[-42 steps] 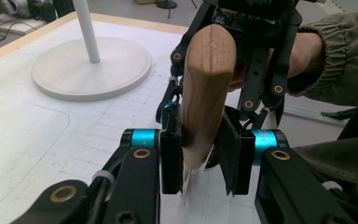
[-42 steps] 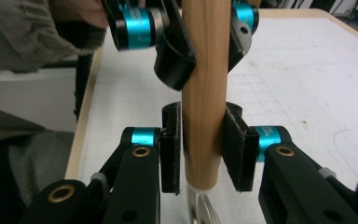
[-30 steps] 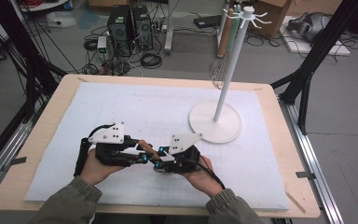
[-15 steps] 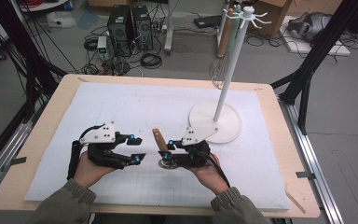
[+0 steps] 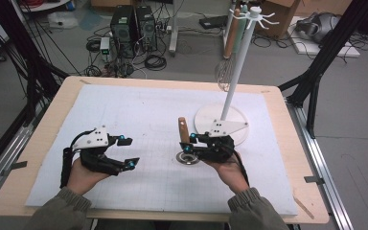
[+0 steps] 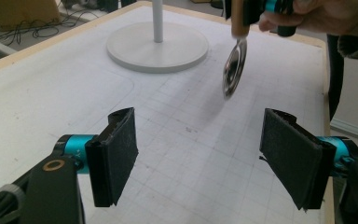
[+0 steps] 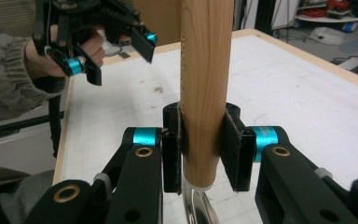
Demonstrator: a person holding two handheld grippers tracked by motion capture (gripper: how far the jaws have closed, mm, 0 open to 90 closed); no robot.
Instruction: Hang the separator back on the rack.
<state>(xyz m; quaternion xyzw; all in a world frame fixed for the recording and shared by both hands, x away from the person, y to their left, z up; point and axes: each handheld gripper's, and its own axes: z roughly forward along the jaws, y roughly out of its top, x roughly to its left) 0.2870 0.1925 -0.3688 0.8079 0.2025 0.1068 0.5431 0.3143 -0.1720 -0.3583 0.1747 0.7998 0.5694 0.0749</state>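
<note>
Handover complete: your right gripper [image 5: 190, 142] pinches the wooden-handled ladle [image 5: 184, 132] upright above the mat; your left gripper [image 5: 127, 152], jaws just spread, is empty. Next, probably hang it on the white rack [image 5: 240, 57].

Even, soft overhead light fills the room; the white counter [image 5: 139, 110] is bright without glare. Shadows are faint, the plainest a soft one under the strainer [image 6: 233, 70] in the left gripper view. The high view is slightly soft and grainy. In the right gripper view the near handle [image 7: 205, 84] is sharp and the far background blurs.
</note>
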